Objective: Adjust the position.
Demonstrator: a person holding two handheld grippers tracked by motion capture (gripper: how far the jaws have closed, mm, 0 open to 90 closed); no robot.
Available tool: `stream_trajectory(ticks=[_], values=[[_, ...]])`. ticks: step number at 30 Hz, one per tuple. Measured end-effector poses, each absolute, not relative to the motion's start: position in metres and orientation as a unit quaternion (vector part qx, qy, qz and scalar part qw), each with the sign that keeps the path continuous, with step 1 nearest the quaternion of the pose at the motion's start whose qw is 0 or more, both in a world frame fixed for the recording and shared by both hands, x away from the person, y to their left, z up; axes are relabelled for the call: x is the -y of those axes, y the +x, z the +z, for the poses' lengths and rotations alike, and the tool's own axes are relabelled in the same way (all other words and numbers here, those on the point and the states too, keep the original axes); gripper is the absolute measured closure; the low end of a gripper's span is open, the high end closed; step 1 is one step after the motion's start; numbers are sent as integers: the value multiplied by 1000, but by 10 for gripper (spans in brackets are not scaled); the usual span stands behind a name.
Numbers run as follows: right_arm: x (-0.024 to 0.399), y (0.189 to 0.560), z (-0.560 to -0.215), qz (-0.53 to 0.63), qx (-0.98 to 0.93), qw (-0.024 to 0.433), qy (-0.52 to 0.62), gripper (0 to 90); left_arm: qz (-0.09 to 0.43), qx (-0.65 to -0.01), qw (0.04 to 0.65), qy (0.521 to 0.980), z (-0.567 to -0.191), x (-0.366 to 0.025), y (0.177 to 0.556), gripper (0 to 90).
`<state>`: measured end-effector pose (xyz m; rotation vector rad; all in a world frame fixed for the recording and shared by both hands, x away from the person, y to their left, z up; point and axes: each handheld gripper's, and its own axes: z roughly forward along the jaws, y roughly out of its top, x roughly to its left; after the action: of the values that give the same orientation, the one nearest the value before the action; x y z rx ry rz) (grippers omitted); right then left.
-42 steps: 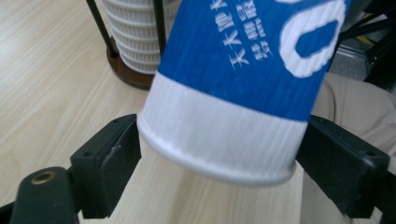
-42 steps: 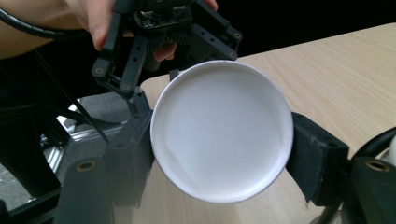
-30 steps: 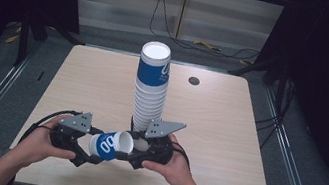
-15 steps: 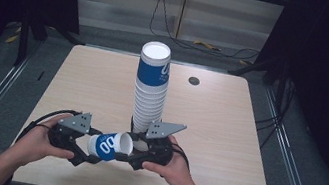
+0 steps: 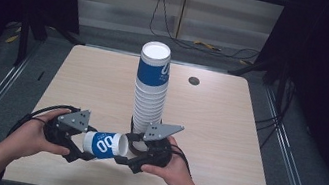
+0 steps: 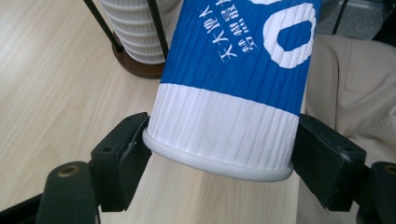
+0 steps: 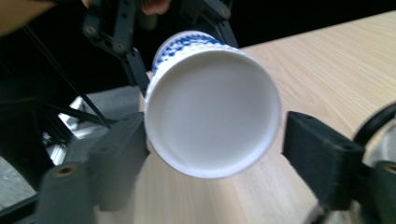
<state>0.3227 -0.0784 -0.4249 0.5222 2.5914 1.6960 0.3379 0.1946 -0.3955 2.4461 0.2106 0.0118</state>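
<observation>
Low in the high view, near the front edge of the table point(image 5: 224, 148), a blue-and-white paper cup point(image 5: 104, 145) is lying on its side in mid-air between the two tongs. Left tongs point(image 5: 78, 146) are gripping the cup at its narrow white end: in the left gripper view both black jaws are pressing against the cup point(image 6: 233, 102) just above the rolled bottom rim, one on each side, with no gap. Right tongs point(image 5: 133, 158) are standing open; in the right gripper view the jaws are flanking the cup's open mouth point(image 7: 212, 116), the frame-left jaw just at the rim, the frame-right jaw clearly apart from it.

Key relation: the cup's long axis is running roughly left to right across the high view, bottom toward the left hand point(image 5: 31, 133), mouth pointing at the right hand point(image 5: 168, 164). So the right tongs are looking straight down into the cup, and the mouth is lying between their jaws.

Behind the hands, at frame centre, a tall stack of cups point(image 5: 151, 88) is standing upright in a holder, well clear of the held cup.

Judgement: a hand-over or a mouth-end grip looks next; closing the right jaws on the thin rim could squash it.
</observation>
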Motion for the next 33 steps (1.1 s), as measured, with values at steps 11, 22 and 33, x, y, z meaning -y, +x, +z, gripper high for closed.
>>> stream_trajectory(ticks=[11, 22, 33], values=[[75, 319, -423, 502, -852, 26, 148, 164, 22, -55, 241, 969, -393, -181, 337, 234], [66, 317, -430, 465, -876, 21, 125, 224, 26, -28, 214, 976, -383, -163, 336, 227], [67, 317, -434, 457, -882, 20, 117, 305, 28, -17, 210, 977, -378, -161, 338, 225]])
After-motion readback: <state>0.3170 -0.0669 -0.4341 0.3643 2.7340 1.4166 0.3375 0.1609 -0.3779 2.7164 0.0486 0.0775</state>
